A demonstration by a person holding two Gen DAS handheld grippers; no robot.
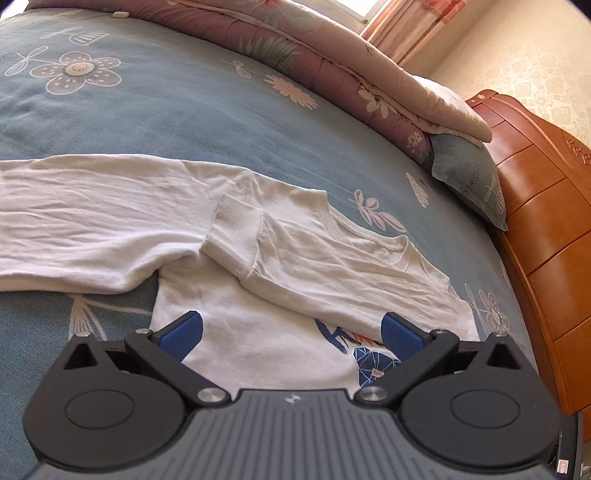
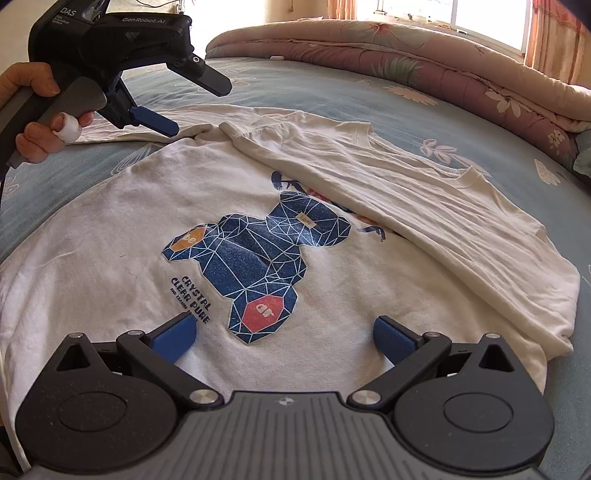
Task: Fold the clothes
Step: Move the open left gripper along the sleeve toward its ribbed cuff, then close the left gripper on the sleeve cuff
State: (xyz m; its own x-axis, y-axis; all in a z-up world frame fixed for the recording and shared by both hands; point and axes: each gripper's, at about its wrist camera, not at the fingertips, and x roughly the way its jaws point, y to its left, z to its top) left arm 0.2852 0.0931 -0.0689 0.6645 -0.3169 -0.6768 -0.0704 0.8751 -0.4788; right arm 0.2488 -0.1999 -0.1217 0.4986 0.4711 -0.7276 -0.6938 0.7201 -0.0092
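A white long-sleeved shirt [image 2: 122, 236] with a blue geometric bear print [image 2: 258, 254] lies flat on the bed. One sleeve [image 2: 388, 192] is folded across the chest, its ribbed cuff [image 1: 236, 232] near the middle. The other sleeve [image 1: 85, 218] stretches out to the left. My left gripper [image 1: 291, 336] is open and empty, hovering over the shirt's body; it also shows in the right wrist view [image 2: 192, 103], held above the outstretched sleeve. My right gripper [image 2: 284, 336] is open and empty above the lower part of the shirt.
The bed has a blue flowered sheet [image 1: 155, 110]. A rolled pink quilt [image 2: 424, 62] lies along the far side, with a pillow [image 1: 476, 177] at its end. A wooden headboard [image 1: 546, 229] stands at the right. A window with curtains [image 2: 546, 33] is behind.
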